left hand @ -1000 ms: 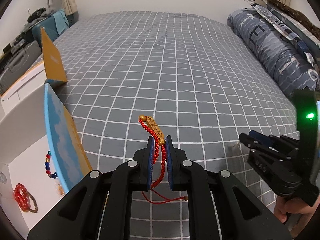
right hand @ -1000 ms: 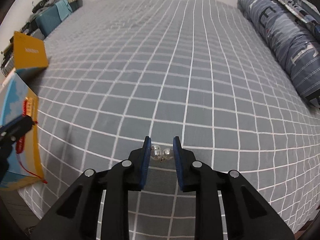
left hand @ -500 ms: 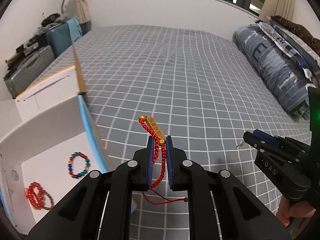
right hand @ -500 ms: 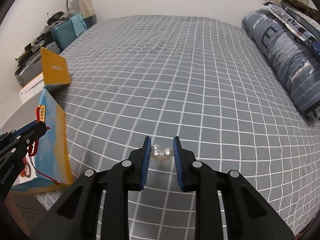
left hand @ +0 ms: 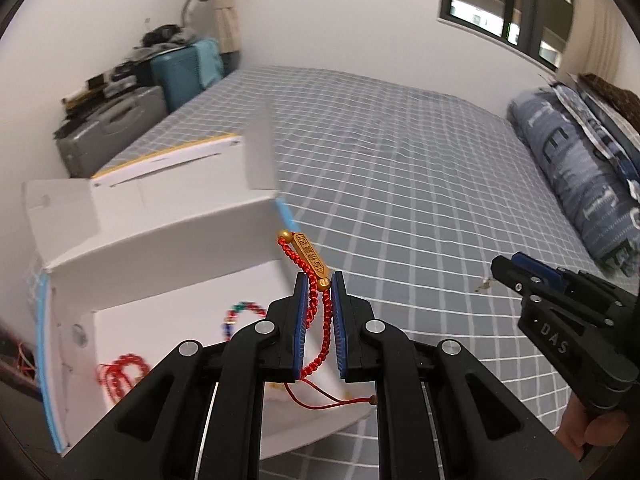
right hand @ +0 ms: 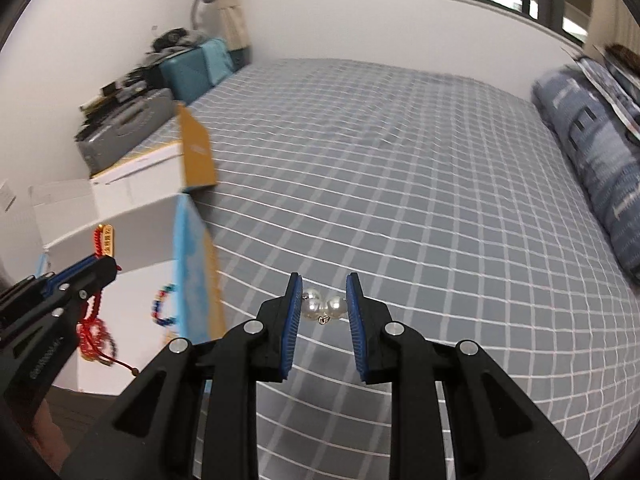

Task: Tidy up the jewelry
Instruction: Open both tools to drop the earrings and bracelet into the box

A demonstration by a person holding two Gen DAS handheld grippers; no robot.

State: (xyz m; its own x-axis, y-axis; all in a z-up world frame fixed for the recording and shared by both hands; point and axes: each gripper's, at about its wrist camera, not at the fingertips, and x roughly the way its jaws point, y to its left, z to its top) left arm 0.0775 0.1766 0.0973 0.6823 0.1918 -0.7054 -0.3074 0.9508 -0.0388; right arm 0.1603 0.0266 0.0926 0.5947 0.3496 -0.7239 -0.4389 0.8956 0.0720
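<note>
My left gripper (left hand: 319,280) is shut on a red cord bracelet with a gold bar charm (left hand: 309,257); its tail hangs below the jaws. It hovers over the right wall of an open white box (left hand: 168,240) that holds a multicoloured bead bracelet (left hand: 240,312) and a red bead bracelet (left hand: 120,376). My right gripper (right hand: 323,290) is shut on a pearl piece (right hand: 322,306), held above the bed, right of the box (right hand: 132,216). The left gripper also shows in the right wrist view (right hand: 105,265).
A grey checked bed sheet (left hand: 400,184) fills the middle. Rolled blue bedding (left hand: 572,176) lies along the right. Suitcases (left hand: 120,120) and clutter stand at the far left by the wall. The box's flap (right hand: 196,152) stands up at its far side.
Both grippers have risen and tilted up with their pieces still held. The left one has moved left, so the box's inside now lies under it.
</note>
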